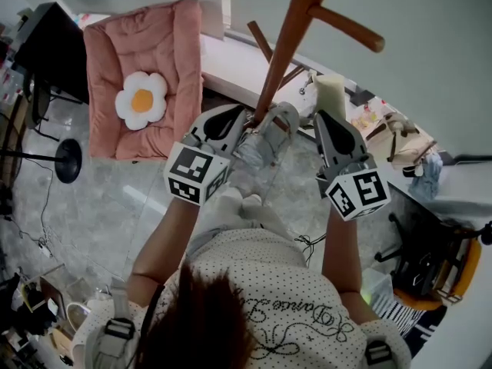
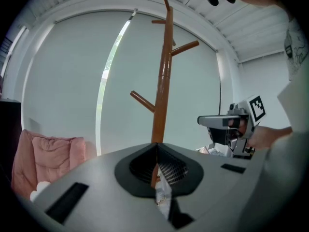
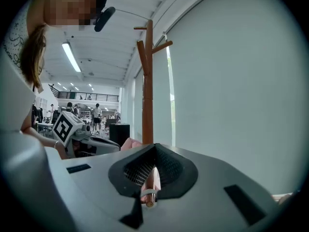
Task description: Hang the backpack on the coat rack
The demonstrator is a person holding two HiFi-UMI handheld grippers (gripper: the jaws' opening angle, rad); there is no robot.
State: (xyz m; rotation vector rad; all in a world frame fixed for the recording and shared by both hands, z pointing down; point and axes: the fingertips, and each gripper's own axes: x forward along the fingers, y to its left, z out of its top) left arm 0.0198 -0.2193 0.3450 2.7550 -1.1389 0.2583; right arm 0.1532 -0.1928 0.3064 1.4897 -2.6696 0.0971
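A pink armchair [image 1: 142,75] bearing a flower cushion [image 1: 141,101] stands on the grey floor [image 1: 115,206], with a black round-footed stand [image 1: 68,160] just beside it. An orange chair [image 1: 466,264] sits well apart at the right edge.

Both arms out front, both grippers clamped shut

Your bare left forearm [image 1: 165,237] and right forearm [image 1: 342,252] reach forward side by side, each hand carrying a grey two-jaw tool with a black-and-white marker cube, pointing roughly level. Your left gripper [image 1: 244,118] has its jaws pinched on the pale grey fabric backpack [image 1: 261,144], and your right gripper [image 1: 327,118] is closed on a cream strap [image 1: 330,94].
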